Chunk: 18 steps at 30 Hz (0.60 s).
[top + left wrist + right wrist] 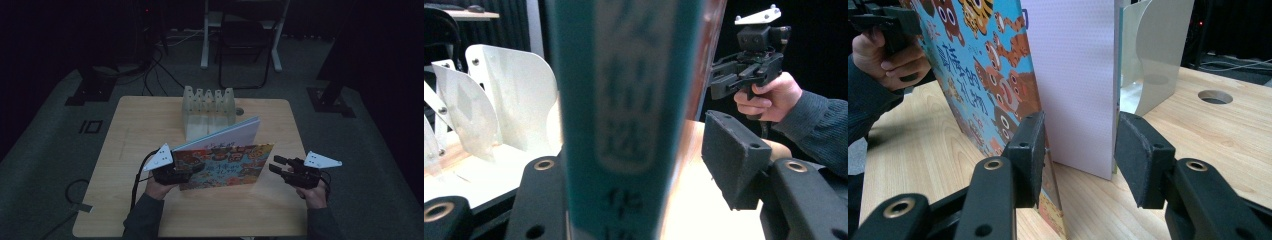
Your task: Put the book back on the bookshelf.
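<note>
The left gripper (186, 170) has its fingers (736, 155) set on either side of the book's (225, 162) spine end. One pad stands visibly clear of the cover on the side towards the other hand, so the fingers straddle the book without yet clamping it. The right gripper (280, 165) is likewise released: its fingers (1030, 150) stand apart just in front of the book's open edge, touching neither the picture cover nor the white one.

The book stands upright on the tabletop (140, 130), splayed into a wedge, just in front of the white rack (208, 107) and between the two grippers.

From here the main risk, as I judge it, is the book toppling. It rests only on its bottom edges, and with no firm hold on the spine a nudge from either hand could fold the covers flat or tip it over. If the left fingers clamp off-centre, the spine could twist and slide out. The right fingers, coming in at the open edge, might catch a single cover and pull the wedge wider instead of gathering both. Pushing the book back carelessly could also knock it against the rack's thin dividers.
</note>
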Each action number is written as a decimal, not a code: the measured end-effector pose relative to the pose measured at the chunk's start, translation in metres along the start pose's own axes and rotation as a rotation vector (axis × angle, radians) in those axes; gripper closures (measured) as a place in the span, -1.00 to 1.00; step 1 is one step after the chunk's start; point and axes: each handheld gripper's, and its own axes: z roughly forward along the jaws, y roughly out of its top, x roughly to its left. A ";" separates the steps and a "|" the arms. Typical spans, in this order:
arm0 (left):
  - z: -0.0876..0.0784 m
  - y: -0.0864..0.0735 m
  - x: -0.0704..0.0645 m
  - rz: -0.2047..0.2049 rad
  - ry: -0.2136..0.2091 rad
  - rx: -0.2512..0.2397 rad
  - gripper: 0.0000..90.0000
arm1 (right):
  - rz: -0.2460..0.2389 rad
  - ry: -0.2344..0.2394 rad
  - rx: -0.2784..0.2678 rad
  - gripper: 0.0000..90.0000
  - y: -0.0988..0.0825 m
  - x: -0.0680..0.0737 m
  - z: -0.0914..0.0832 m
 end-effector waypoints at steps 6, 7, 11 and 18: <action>0.004 -0.003 0.002 -0.022 -0.013 -0.017 0.03 | 0.004 -0.001 0.002 0.22 -0.001 0.000 0.000; 0.004 -0.004 0.003 -0.026 -0.018 -0.020 0.03 | 0.004 -0.001 0.001 0.22 -0.002 0.000 0.000; 0.005 -0.004 0.004 -0.033 -0.028 -0.027 0.07 | 0.004 -0.001 0.000 0.22 -0.002 0.000 0.000; 0.004 -0.004 0.002 -0.013 -0.014 -0.027 0.27 | 0.005 -0.002 -0.003 0.22 -0.002 -0.001 -0.001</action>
